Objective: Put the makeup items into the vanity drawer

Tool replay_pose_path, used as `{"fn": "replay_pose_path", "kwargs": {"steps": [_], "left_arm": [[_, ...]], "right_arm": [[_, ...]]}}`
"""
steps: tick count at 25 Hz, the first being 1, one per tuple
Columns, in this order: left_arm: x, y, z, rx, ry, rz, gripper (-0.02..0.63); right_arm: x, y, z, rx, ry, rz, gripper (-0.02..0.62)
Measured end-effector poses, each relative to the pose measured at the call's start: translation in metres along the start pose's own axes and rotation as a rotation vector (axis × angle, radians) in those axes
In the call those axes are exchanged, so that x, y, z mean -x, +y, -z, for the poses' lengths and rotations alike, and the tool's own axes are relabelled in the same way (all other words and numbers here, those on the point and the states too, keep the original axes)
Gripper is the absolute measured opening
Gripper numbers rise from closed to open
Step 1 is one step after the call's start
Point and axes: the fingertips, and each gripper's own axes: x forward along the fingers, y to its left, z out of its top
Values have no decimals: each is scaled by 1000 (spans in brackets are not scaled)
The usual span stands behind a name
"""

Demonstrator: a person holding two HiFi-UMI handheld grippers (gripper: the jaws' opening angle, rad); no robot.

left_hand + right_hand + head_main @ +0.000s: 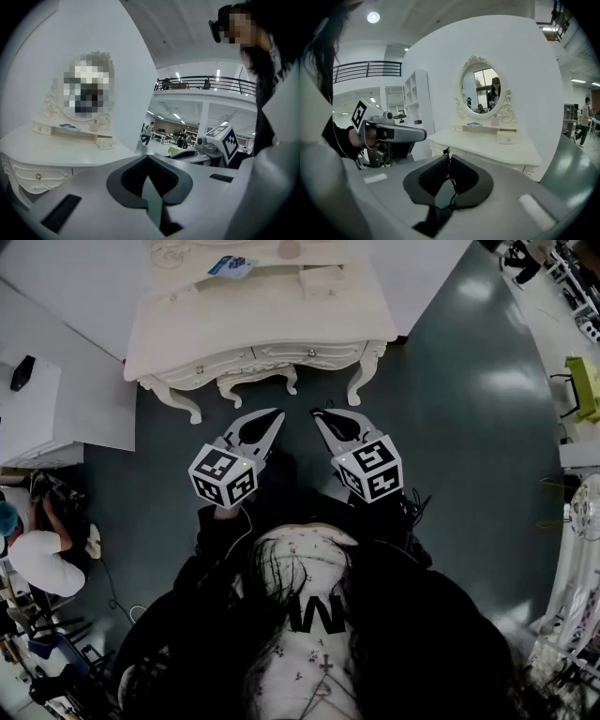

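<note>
A glossy dark floor (469,427) caught the ceiling lights. At its left edge a person in a white top (37,559) was near a white cabinet (37,418), and a yellow-green chair (583,388) stood far right. A black balcony railing (206,84) crossed the hall above, near a tall white shelf unit (415,103).

Both grippers look the same to me. The left gripper (277,415) and the right gripper (318,414) are pale grey shells tapering to a point, with black padding lining the inside of the jaws. Each has a white cube (223,475) at the back end, covered in black square markers. The person's wearing a black long-sleeved top (422,634) with a white W print (314,613), and has long dark hair (318,47).
</note>
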Motion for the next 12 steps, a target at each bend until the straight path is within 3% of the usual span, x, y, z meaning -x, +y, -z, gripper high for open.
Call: {"fn": "replay_pose_path", "kwargs": {"steps": [12], "left_arm": [[-67,54,-14,20,54,101,-2]], "right_arm": [[-47,-64,-9,-73,37,93,32]]}}
